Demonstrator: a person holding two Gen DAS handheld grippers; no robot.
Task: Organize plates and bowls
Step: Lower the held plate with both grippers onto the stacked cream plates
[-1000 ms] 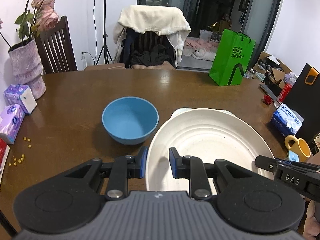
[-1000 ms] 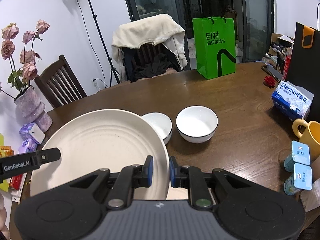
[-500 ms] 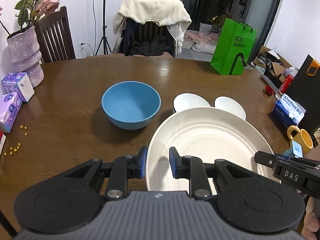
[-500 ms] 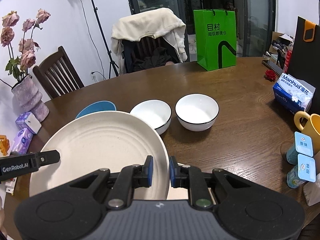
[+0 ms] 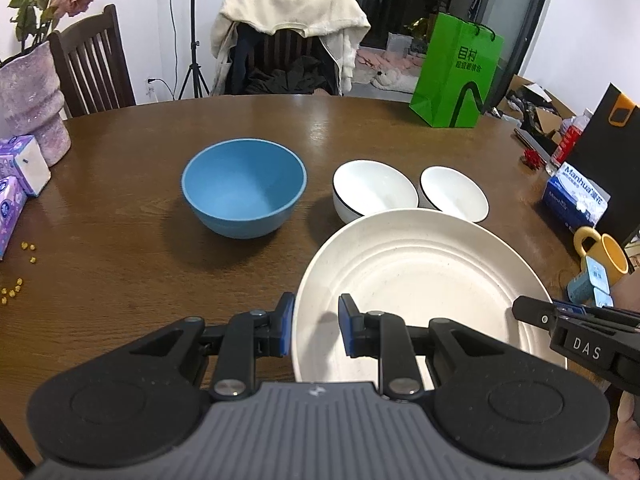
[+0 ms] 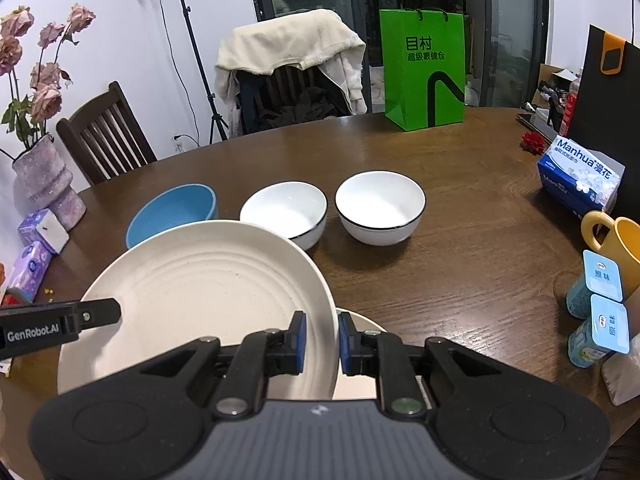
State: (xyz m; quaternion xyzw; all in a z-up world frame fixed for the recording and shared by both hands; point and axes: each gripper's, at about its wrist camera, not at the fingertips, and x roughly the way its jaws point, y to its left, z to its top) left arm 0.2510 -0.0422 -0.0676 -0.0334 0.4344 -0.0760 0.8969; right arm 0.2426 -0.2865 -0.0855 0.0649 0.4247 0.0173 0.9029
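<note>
L gripper point(image 5: 313, 322) pinching plate point(image 5: 420, 280) rim | R gripper point(image 6: 321, 338) pinching opp rim | plate above table point(image 5: 120, 280)

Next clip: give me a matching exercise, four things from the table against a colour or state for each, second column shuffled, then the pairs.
Things:
1. plate
2. big bowl
3. mug
4. bag

Colour or state:
A. green, standing at the table's far edge
B. cream, gripped at its rim by both tongs
C. yellow, near the right edge
D. blue, empty, left of two white bowls

Pairs: 1-B, 2-D, 3-C, 4-A
</note>
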